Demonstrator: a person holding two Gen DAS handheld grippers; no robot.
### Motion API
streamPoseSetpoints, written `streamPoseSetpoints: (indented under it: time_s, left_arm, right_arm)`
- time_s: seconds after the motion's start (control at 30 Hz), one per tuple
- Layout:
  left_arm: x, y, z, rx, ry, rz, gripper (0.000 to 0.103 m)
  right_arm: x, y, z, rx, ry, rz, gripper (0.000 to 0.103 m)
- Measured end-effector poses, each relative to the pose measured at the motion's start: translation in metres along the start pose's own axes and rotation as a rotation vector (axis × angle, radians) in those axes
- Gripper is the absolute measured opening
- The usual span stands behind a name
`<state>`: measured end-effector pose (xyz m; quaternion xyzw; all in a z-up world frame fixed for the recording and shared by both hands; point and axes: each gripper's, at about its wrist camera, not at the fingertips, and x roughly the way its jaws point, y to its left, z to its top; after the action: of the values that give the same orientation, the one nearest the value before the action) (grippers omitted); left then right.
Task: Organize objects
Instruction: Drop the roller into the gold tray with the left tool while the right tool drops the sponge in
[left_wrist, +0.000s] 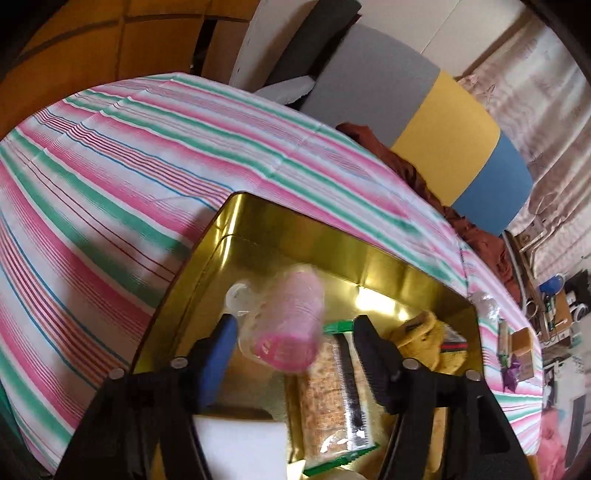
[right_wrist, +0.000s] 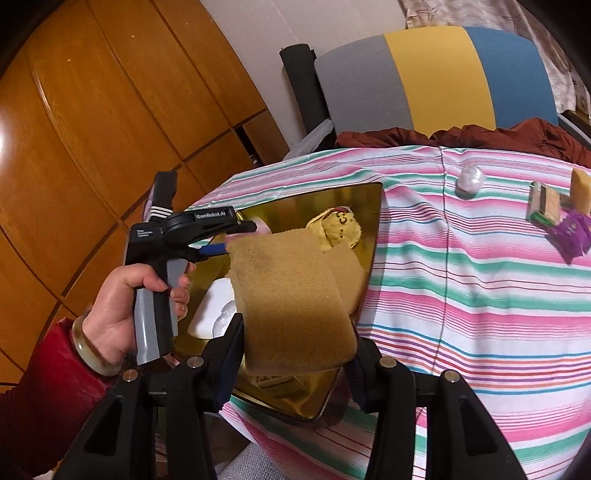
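A gold metal tray (left_wrist: 402, 273) sits on the striped tablecloth; it also shows in the right wrist view (right_wrist: 376, 221). My left gripper (left_wrist: 295, 332) is open over the tray, with a blurred pink transparent bottle (left_wrist: 291, 317) between its fingers. In the tray lie a cracker pack (left_wrist: 332, 398), a yellow plush item (left_wrist: 424, 332) and a white block (left_wrist: 240, 443). My right gripper (right_wrist: 295, 350) is shut on a tan sponge (right_wrist: 291, 299) held above the tray's near side. The left gripper (right_wrist: 236, 236) also shows in the right wrist view.
On the cloth to the right lie a crumpled clear wrap (right_wrist: 469, 179), a cracker pack (right_wrist: 546, 206), a purple packet (right_wrist: 572, 229) and a yellow sponge piece (right_wrist: 581, 188). A grey-yellow-blue chair (right_wrist: 436, 77) with red-brown cloth stands behind the table. Wooden cabinets (right_wrist: 92, 129) are left.
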<state>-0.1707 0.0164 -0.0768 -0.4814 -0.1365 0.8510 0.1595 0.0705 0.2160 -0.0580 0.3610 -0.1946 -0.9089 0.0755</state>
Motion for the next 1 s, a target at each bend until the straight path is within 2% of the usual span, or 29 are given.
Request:
streamPoseSetpoints:
  time_s: [0.03,0.1,0.23,0.3,0.4,0.53,0.73,0.87,1.0]
  left_arm:
    - [-0.005,-0.001,-0.002,0.0,-0.015,0.001,0.083]
    - [-0.017,-0.001,-0.005,-0.008,-0.059,0.037,0.092]
    - [-0.052,0.0,-0.018,-0.072,-0.137,0.012,0.098]
    - [-0.066,0.002,-0.021,-0.087,-0.175,0.029,0.102]
    - [-0.085,0.001,-0.023,-0.122,-0.237,0.094,0.103]
    - [-0.107,0.005,-0.025,-0.159,-0.286,0.108,0.103]
    - [-0.123,0.007,-0.022,-0.186,-0.302,0.103,0.103]
    - [-0.127,0.008,-0.021,-0.193,-0.31,0.105,0.103]
    - [-0.127,0.007,-0.022,-0.199,-0.303,0.103,0.103]
  right_arm:
    - [0.002,0.0,0.0,-0.001,0.003,-0.001,0.049]
    - [0.008,-0.001,0.001,0.001,0.012,-0.01,0.049]
    - [0.017,-0.004,0.003,0.012,0.038,-0.017,0.049]
    - [0.024,-0.005,0.004,0.014,0.054,-0.019,0.049]
    - [0.033,-0.002,0.01,0.02,0.064,-0.014,0.049]
    - [0.044,0.007,0.023,0.023,0.06,-0.017,0.049]
    - [0.067,0.024,0.044,0.031,0.057,-0.009,0.049]
    - [0.09,0.033,0.06,0.007,0.057,-0.035,0.05]
    - [0.112,0.033,0.064,0.003,0.104,-0.069,0.052]
